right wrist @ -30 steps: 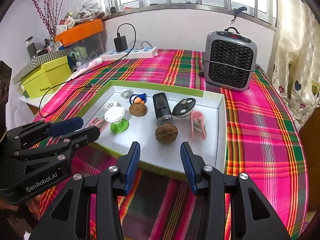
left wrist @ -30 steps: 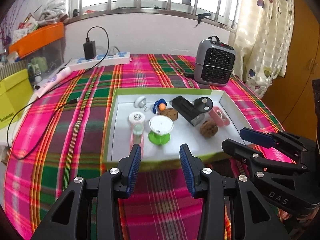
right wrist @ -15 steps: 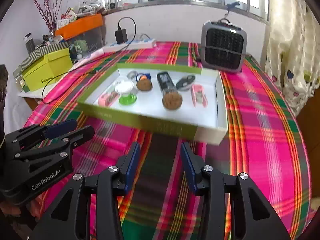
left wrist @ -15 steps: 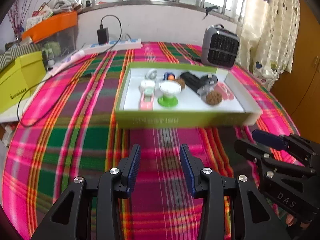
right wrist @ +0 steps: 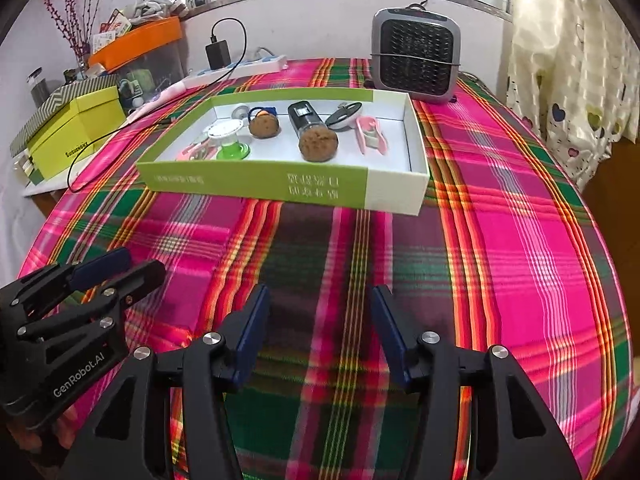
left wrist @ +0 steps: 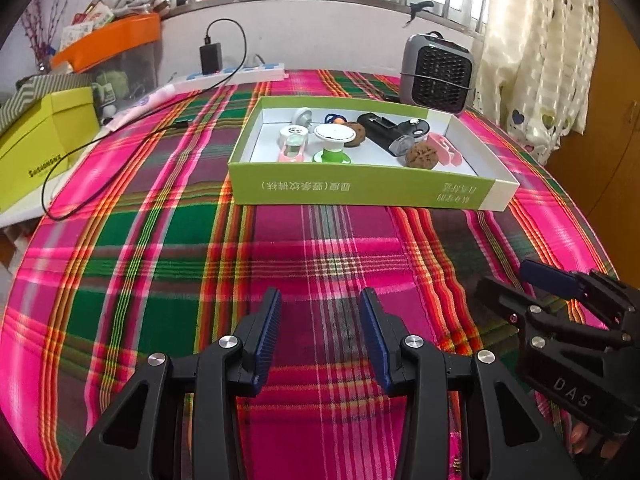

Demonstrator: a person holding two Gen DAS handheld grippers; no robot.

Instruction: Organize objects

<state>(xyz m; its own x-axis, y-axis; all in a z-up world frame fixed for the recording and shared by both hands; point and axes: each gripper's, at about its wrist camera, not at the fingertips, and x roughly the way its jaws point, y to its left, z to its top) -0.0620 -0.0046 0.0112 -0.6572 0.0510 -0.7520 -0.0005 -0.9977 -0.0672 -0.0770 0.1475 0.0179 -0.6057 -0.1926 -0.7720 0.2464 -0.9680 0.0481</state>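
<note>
A shallow green-and-white box (left wrist: 360,190) (right wrist: 256,180) lies on the plaid cloth ahead of both grippers. Inside it are two brown rough balls (left wrist: 422,156) (right wrist: 318,144), a black cylinder (left wrist: 380,132) (right wrist: 304,118), a white-and-green stand (left wrist: 334,144) (right wrist: 228,140) and a pink clip (left wrist: 446,150) (right wrist: 372,136). My left gripper (left wrist: 320,294) (right wrist: 140,264) is open and empty, low over bare cloth well short of the box. To its right, my right gripper (right wrist: 320,290) (left wrist: 506,278) is opening its jaws, with nothing between them.
A grey heater (left wrist: 438,72) (right wrist: 416,60) stands behind the box. At the back left are a white power strip (left wrist: 236,76) with a black cable, a yellow-green box (left wrist: 40,144) and an orange bin (left wrist: 108,42). A curtain (left wrist: 540,52) hangs on the right.
Both grippers have drawn back from over the box and sunk toward the cloth, so the box now lies farther ahead. The right jaws stand wider apart.
</note>
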